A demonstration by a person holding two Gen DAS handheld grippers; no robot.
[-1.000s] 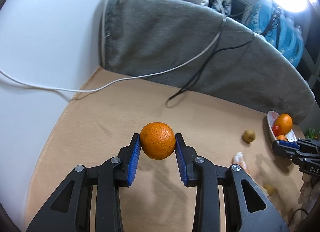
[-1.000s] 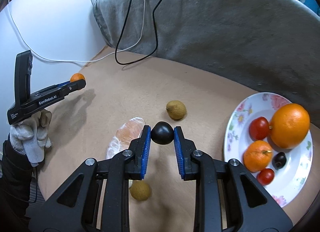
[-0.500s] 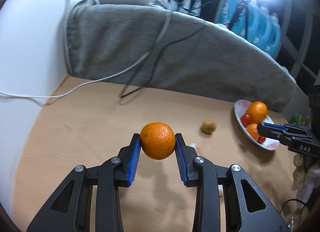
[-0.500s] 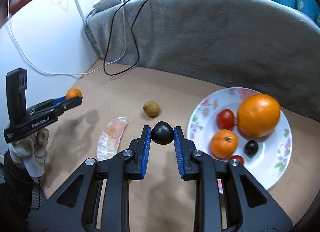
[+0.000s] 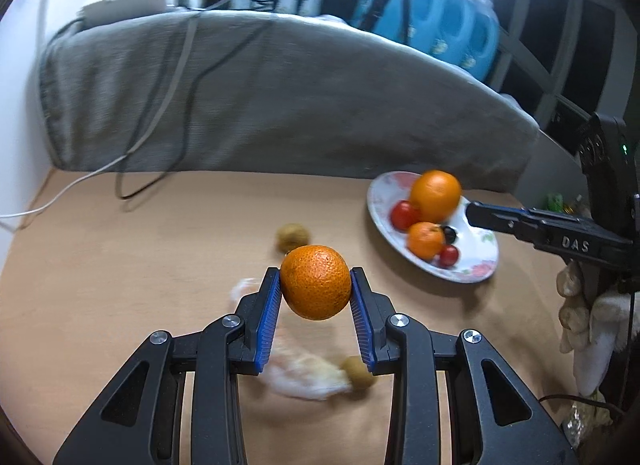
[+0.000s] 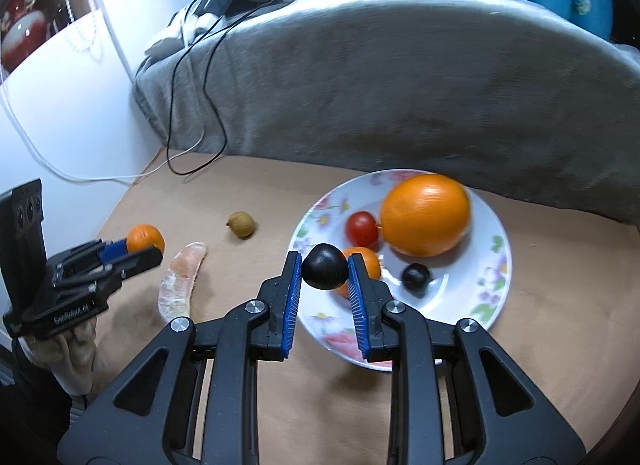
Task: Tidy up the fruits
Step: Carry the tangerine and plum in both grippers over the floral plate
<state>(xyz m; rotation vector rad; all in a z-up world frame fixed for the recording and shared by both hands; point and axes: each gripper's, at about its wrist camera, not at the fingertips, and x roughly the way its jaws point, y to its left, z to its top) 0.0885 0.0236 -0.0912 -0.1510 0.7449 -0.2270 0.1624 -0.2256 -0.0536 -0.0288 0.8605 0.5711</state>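
Observation:
My left gripper [image 5: 315, 285] is shut on a small orange mandarin [image 5: 315, 281], held in the air above the tan table. The same mandarin [image 6: 145, 237] shows at the left of the right wrist view. My right gripper [image 6: 324, 269] is shut on a dark round fruit [image 6: 324, 266], hanging over the near left rim of the floral plate [image 6: 486, 285]. On the plate lie a large orange [image 6: 425, 214], a red tomato [image 6: 362, 228], a small mandarin [image 6: 366, 261] and another dark fruit [image 6: 416, 275]. The plate [image 5: 480, 257] sits to the right of my left gripper.
A peeled citrus segment [image 6: 180, 280] and a brown longan [image 6: 241, 224] lie on the table left of the plate. A second longan [image 5: 358, 372] lies under my left gripper. A grey blanket [image 6: 400, 85] with cables draped over it walls the back. A gloved hand [image 5: 588, 321] holds the right gripper.
Both grippers have swung to the right toward the plate with their fruit. The dark fruit, earlier over the bare table, now hangs over the plate's rim. Grips unchanged.

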